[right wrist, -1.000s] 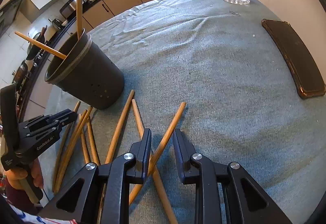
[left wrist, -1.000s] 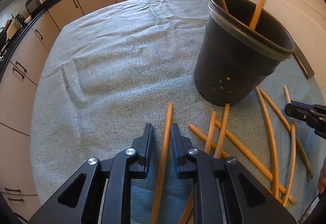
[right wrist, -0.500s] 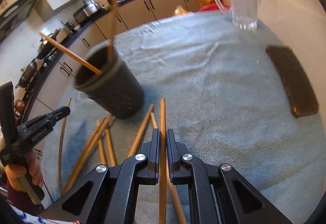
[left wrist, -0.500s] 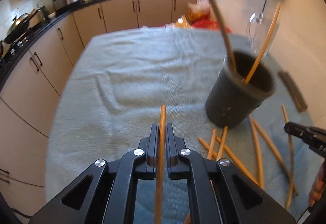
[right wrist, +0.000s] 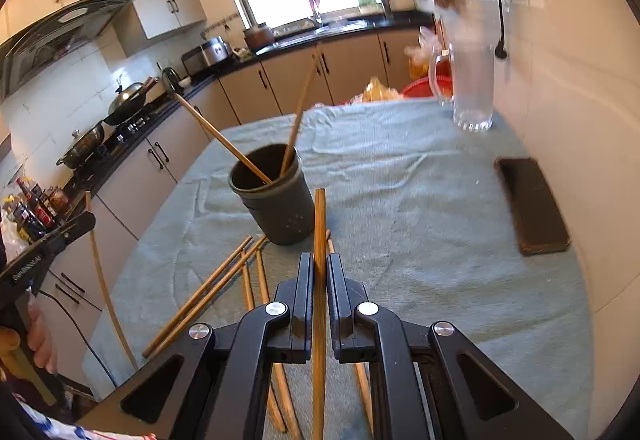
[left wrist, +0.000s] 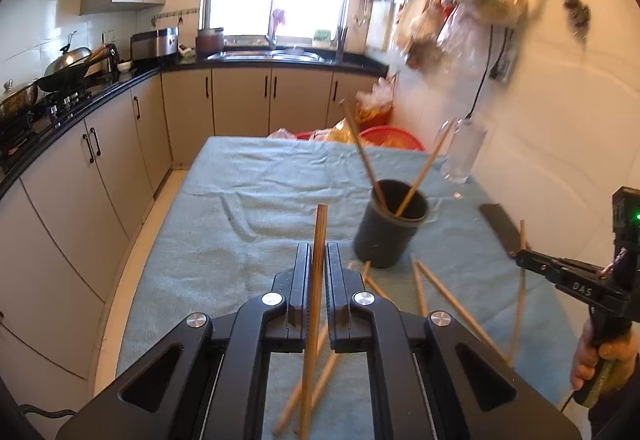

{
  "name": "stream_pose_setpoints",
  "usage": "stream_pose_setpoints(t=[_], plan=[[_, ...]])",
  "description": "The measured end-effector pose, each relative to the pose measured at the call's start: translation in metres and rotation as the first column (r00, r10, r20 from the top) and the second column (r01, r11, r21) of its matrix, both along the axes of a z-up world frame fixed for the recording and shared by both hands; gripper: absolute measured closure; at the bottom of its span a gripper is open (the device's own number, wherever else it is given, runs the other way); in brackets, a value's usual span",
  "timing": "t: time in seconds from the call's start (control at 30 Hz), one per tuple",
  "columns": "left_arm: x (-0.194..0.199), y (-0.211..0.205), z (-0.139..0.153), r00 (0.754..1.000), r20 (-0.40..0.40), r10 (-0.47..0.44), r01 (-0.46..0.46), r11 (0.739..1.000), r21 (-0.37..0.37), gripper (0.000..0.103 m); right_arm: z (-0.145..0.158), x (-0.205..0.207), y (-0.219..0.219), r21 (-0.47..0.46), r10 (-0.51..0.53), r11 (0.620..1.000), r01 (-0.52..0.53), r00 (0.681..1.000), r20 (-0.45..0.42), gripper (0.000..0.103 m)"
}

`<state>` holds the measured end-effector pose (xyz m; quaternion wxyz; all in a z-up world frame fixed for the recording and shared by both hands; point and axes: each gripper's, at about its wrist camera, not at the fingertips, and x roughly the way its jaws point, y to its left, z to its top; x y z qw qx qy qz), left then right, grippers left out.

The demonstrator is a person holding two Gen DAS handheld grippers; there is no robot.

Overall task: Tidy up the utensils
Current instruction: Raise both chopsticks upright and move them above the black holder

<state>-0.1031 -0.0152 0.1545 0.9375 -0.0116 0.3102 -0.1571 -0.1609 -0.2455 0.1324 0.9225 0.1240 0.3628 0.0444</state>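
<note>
Both grippers have risen off the cloth since a second ago, each carrying a stick up with it, so the kitchen beyond the table now shows. Nearest, the left gripper (left wrist: pixel 317 268) is pinched tight on a long orange-brown wooden chopstick (left wrist: pixel 316 280), and the right gripper (right wrist: pixel 319 276) is likewise clamped on a second wooden chopstick (right wrist: pixel 319 280); each stick juts past the fingertips. Below them, loose wooden chopsticks (right wrist: pixel 224 288) lie crossed on the wrinkled grey-green tablecloth (right wrist: pixel 420 208), near the table's near left edge. Just beyond stands the dark grey round plastic holder (right wrist: pixel 276 208), with two sticks leaning inside. Right of it the cloth lies bare up to a flat dark brown rectangular case (right wrist: pixel 532 204) by the right wall. Farthest, a clear glass pitcher (right wrist: pixel 472 92) stands at the far right corner.
</note>
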Motion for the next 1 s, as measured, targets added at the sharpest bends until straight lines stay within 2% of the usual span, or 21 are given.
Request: stream_pose_setpoints(t=[0.23,0.47,0.67,1.0], plan=[[-0.045,0.004,0.018,0.998,0.067,-0.02,0.021,1.0,-0.021,0.097,0.021,-0.038,0.009,-0.043,0.032,0.999,-0.029,0.997,0.07,0.096],[-0.069,0.011,0.027,0.996,0.089,-0.015,0.021,0.997,-0.068,0.098,0.032,-0.063,0.019,-0.089,0.068,0.994,-0.058,0.992,0.11,0.096],[-0.077,0.009,0.032,0.994,0.108,-0.024,0.033,0.996,-0.078,0.098,0.037,-0.071,0.028,-0.122,0.089,0.99,-0.074,0.988,0.123,0.096],[-0.078,-0.005,0.044,0.989,0.126,-0.071,0.082,0.993,-0.088,0.098,0.041,-0.068,0.024,-0.102,0.089,0.992,-0.076,0.987,0.132,0.096]])
